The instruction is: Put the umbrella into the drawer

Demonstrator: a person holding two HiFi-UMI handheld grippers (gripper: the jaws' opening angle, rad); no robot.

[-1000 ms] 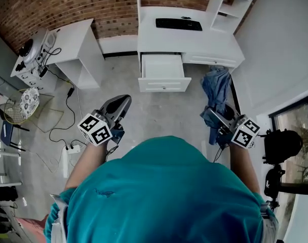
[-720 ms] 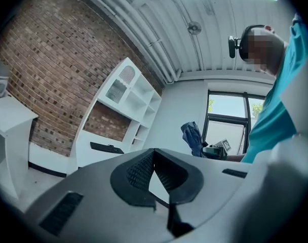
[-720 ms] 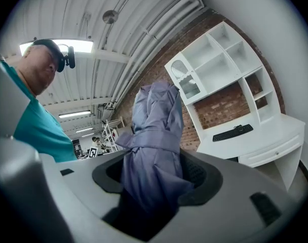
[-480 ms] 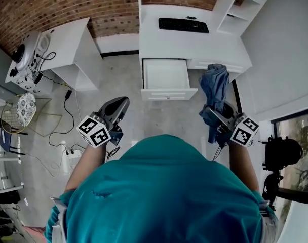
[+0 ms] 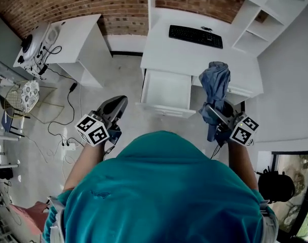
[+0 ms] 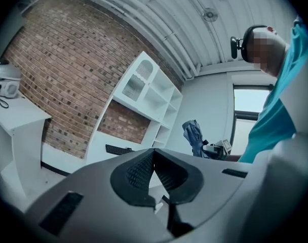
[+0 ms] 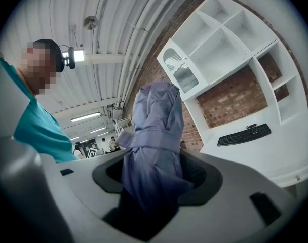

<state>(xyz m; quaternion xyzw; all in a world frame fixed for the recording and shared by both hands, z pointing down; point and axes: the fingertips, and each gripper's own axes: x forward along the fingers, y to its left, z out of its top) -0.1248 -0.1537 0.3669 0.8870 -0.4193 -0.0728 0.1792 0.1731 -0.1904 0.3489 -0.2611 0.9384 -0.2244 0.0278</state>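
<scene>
A folded blue umbrella (image 5: 215,87) (image 7: 155,140) stands upright in my right gripper (image 5: 213,114) (image 7: 156,181), whose jaws are shut on its lower part; it is also seen in the left gripper view (image 6: 194,137). The white drawer (image 5: 166,91) is pulled open from the white desk (image 5: 169,49), empty inside, ahead and to the left of the umbrella. My left gripper (image 5: 117,105) (image 6: 154,170) is held over the floor left of the drawer, jaws shut with nothing between them.
A black keyboard (image 5: 195,36) (image 7: 244,134) lies on the desk. White shelves (image 5: 260,14) rise at the right. A second white table (image 5: 73,39) with devices stands at the left. Cables and a power strip (image 5: 68,147) lie on the floor. The person's teal shirt (image 5: 161,196) fills the foreground.
The person has stepped closer to the desk; the drawer and desk now sit nearer in the head view. Both grippers keep their pose, the umbrella still held.
</scene>
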